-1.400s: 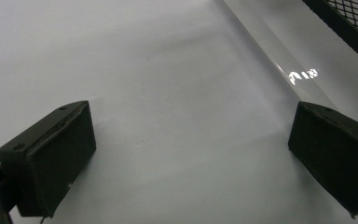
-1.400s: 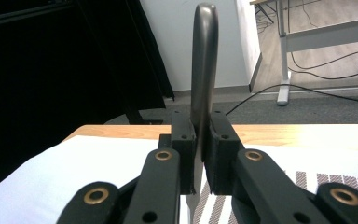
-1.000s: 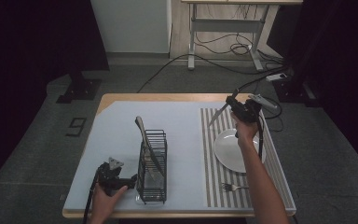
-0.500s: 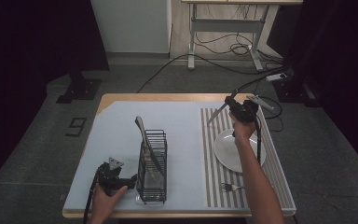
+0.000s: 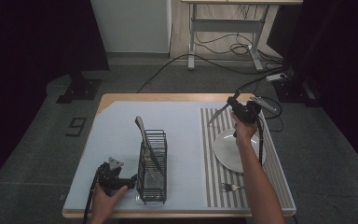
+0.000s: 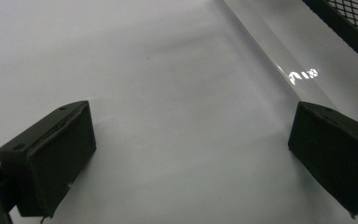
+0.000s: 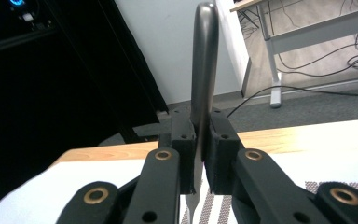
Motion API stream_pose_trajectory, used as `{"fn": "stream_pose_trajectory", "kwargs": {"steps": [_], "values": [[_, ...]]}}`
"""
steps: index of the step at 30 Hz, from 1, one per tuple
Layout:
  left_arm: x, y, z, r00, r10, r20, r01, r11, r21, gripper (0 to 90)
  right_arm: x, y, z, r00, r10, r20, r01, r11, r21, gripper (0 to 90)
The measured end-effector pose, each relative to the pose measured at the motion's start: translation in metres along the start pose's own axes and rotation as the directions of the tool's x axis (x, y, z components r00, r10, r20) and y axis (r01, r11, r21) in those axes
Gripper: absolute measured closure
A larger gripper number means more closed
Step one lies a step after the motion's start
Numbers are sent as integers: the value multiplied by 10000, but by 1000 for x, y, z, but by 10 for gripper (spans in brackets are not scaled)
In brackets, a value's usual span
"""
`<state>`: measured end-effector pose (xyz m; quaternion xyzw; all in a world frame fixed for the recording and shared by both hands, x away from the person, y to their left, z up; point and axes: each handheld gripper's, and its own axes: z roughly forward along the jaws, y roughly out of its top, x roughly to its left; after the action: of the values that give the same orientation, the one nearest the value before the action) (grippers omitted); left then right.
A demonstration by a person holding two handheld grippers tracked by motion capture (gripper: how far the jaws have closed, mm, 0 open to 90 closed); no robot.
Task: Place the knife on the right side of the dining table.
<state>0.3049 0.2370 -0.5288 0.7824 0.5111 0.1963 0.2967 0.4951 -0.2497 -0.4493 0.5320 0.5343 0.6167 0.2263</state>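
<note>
Down at the near left corner of the table (image 5: 121,100), the left gripper (image 5: 131,181) rests on the pale blue mat (image 5: 182,126), held by the person's left hand (image 5: 103,201). Its jaws stand wide apart with nothing between them; in the left gripper view the 2 black pads (image 6: 51,156) frame bare mat, with the edge of a clear tray (image 6: 279,56) and a corner of black mesh running past on the upper right.

Just beside that gripper stands a black wire rack (image 5: 152,165), upright on the mat. 1 knife (image 5: 145,140) leans in it, handle up and tilted toward the far left.

Further right, the mat gives way to a striped placemat (image 5: 209,154). On it lies a white plate (image 5: 226,151), and nearer the front edge a fork (image 5: 230,187) lies flat, well apart from the rack.

Above the far end of the striped placemat, the right gripper (image 5: 231,102) is raised off the table in the person's right hand (image 5: 244,130), with the forearm passing over the plate. It is clamped on a second knife (image 5: 218,114), which slants down toward the left, its tip over the stripes and clear of the surface. In the right gripper view the jaws are pressed tight against the flat sides of this knife (image 7: 203,84), whose grey handle rises upright past them while the narrow blade shows below, between the linkage bars. Behind it are the wooden table edge, a dark curtain (image 7: 74,70) and a white desk frame (image 7: 307,42) on the carpet.
</note>
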Motion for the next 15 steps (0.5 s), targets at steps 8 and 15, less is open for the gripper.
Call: {"fn": "stream_pose_trajectory", "kwargs": {"steps": [8,15], "values": [[0,0,0,10000,0,-2,0,10000,-1,1,-19,-5,-8,9982,467,380,-466,9989,-26,815],[0,0,0,10000,1,0,-1,10000,2,0,-34,-7,-11,9949,673,754,-684,9976,123,794]]}}
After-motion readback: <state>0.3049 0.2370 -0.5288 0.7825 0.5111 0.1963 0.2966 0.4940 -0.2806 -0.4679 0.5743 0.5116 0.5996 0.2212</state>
